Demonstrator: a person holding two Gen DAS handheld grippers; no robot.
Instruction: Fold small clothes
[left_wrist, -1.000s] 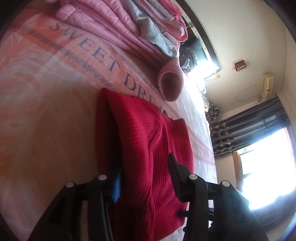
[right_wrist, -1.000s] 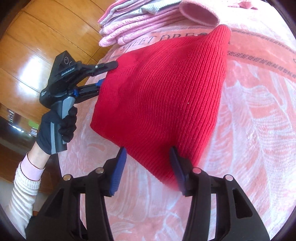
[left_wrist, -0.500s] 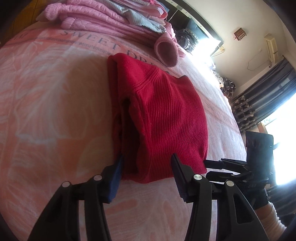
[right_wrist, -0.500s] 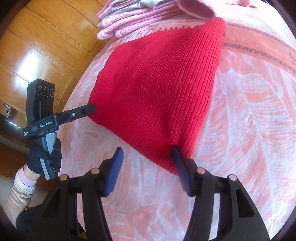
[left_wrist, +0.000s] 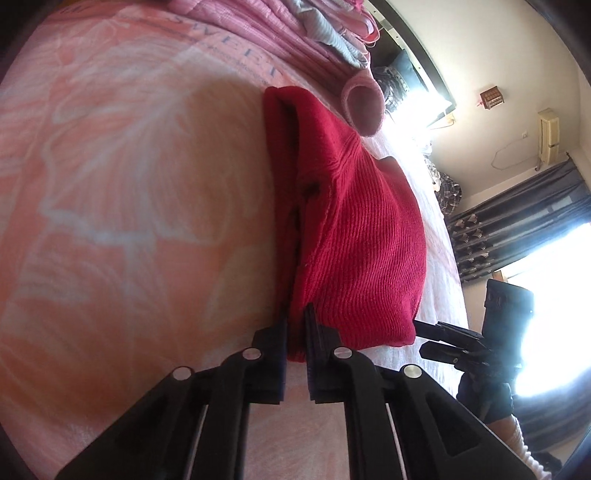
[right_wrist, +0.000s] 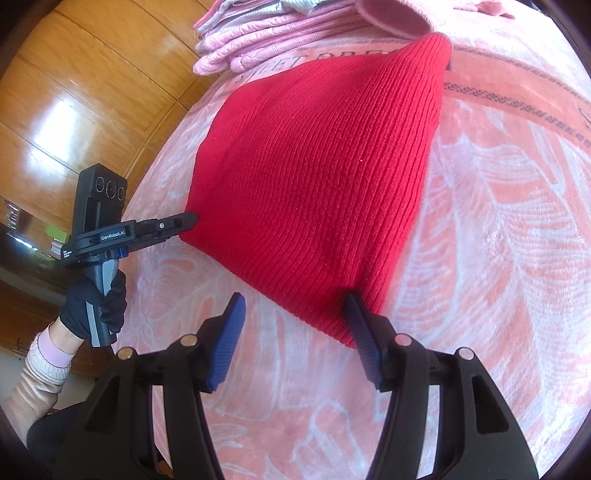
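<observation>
A folded red knit garment (right_wrist: 314, 166) lies on the pink bed cover (right_wrist: 498, 240). In the left wrist view my left gripper (left_wrist: 295, 312) is shut on the near edge of the red garment (left_wrist: 362, 240), where its layers meet. From the right wrist view, the left gripper (right_wrist: 184, 221) pinches the garment's left corner, held by a black-gloved hand (right_wrist: 96, 302). My right gripper (right_wrist: 294, 295) stands open at the garment's near edge, with its right finger (right_wrist: 360, 328) touching the near corner. The right gripper (left_wrist: 428, 338) also shows beside that corner in the left wrist view.
A stack of folded pink and striped clothes (right_wrist: 280, 33) lies at the head of the bed, with a pink rolled piece (left_wrist: 364, 107) beside it. Wooden panels (right_wrist: 74, 92) stand past the bed's left edge. Dark curtains (left_wrist: 517, 229) and a bright window are on the far side.
My left gripper was open half a second ago and has now shut on the garment's edge. The right gripper stays open and has barely moved.
</observation>
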